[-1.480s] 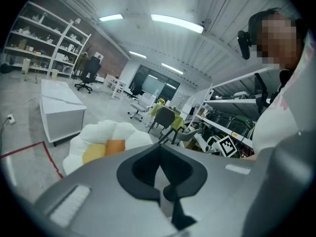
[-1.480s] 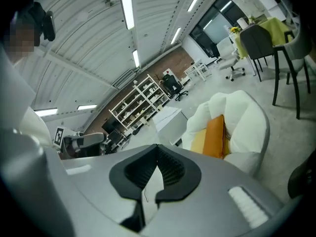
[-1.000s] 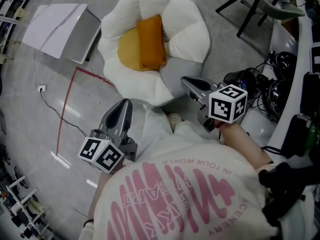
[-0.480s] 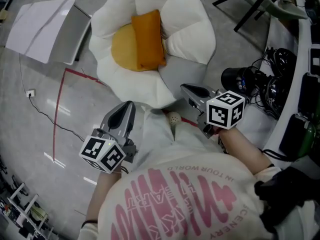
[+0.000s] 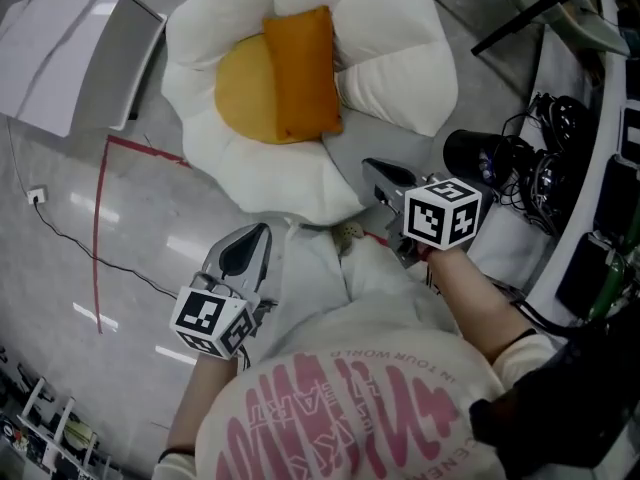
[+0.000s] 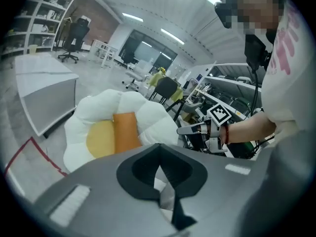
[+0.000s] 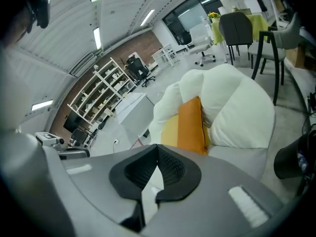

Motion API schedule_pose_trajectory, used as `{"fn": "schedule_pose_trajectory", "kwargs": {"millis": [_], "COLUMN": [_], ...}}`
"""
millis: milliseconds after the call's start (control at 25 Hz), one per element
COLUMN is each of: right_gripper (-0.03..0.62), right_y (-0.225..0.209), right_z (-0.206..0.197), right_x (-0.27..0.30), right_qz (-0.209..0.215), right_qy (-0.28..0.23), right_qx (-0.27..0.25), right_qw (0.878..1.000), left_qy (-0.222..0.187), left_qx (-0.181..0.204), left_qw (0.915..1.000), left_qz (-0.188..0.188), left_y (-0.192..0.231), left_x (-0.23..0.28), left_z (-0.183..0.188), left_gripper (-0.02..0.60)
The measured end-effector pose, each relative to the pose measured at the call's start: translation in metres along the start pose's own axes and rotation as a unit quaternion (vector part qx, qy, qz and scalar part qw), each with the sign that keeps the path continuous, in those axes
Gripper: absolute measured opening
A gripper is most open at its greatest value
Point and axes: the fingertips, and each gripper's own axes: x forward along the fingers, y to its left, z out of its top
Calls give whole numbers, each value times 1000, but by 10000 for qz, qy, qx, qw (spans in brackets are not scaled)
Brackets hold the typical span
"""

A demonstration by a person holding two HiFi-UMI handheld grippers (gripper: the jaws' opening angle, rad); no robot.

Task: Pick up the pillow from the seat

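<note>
The orange pillow (image 5: 300, 73) lies on top of the white, petal-shaped seat (image 5: 400, 58). It lies lengthwise from the seat's near side to its far side. It covers the right part of the seat's yellow centre (image 5: 238, 93) and its right edge is pressed against the seat's right petals. Both tongs are short of the pillow and well apart from it. The left tongs (image 5: 254, 232) are off the seat's near edge, towards the seat's left, with the tip aimed at the seat. The jaws are clenched together with nothing between them. The right tongs (image 5: 371, 167) are close by the seat's near right rim, beside its grey lower part, also clenched and empty. The pictures do not show whether the tip touches the seat. In the left gripper view the pillow (image 6: 126, 132) sits above the closed jaws, with the right tongs (image 6: 180, 131) off to the seat's right. In the right gripper view the pillow (image 7: 191, 125) stands directly above the jaw tips. The seat's near petals bulge between the tongs and the pillow. On the seat's left, a flat pale board (image 5: 60, 53) lies just beside it, and grey floor (image 5: 60, 298) opens out there, crossed by a red tape line (image 5: 98, 238) and a thin cable (image 5: 70, 240). On the seat's right, dark gear and cables (image 5: 520, 178) crowd in close, and black chair legs (image 5: 510, 13) stand beyond its far right petal.
</note>
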Motion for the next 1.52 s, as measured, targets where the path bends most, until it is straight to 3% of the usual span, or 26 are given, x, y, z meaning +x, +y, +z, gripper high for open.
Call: {"fn": "schedule_pose_trajectory", "kwargs": {"millis": [400,840,1080,1160,1320,1520], "right_gripper": [5,6,28,53,151,240], "right_y": [-68,-165,-179,-177,-177,-181], "right_z": [-27,-55,-49,-46,-54,-65], "right_x": [64,157,193,202,213,232], "right_qz": [-415,-513,-412,-331,-331,-778], "right_qy": [371,845,726,689,855,1157], "right_qx": [231,-376,-380,-431,-758,-1585], "right_qw": [9982,9944,9958,9961,9929,9775], "left_qy": [250,616,603,611,1028,1447], "left_qx": [-286,-445,-427,-496,-105,375], "left_qw": [9990,9943,9936,9937,9921,9861], "left_qz": [249,752,850,793,711,721], "left_y": [72,157,205,217,231,244], "left_x": [60,189,240,253,277,303], "left_z": [-48,-117,-128,-128,-138,-150], "left_gripper": [14,14,12,121,220,350]}}
